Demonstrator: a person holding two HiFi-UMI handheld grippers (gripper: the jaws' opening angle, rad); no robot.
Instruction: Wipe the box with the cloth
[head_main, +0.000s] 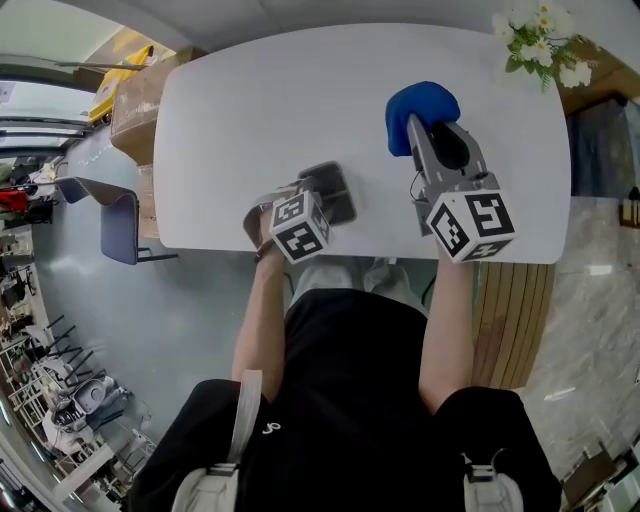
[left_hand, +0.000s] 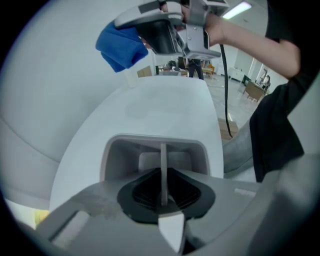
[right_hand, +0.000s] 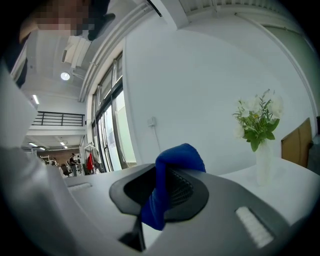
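A small open grey box (head_main: 340, 200) sits near the front edge of the white table (head_main: 250, 90). My left gripper (head_main: 318, 195) points steeply down into it. In the left gripper view the box's thin upright wall (left_hand: 163, 160) stands between the black pads (left_hand: 145, 192) of this gripper (left_hand: 163, 190), with a dark gap on each side. My right gripper (head_main: 428, 130) is held level above the table to the right, shut on a blue cloth (head_main: 420, 105). The cloth (right_hand: 177, 157) hangs bunched between that gripper's (right_hand: 160, 195) pads, and shows too as the cloth (left_hand: 120, 45) at the top of the left gripper view.
A white vase of flowers (head_main: 540, 40) stands at the table's far right corner, also seen as the vase (right_hand: 257, 125). Cardboard boxes (head_main: 135, 100) and a blue chair (head_main: 120, 225) stand off the table's left side. The person stands against the front edge.
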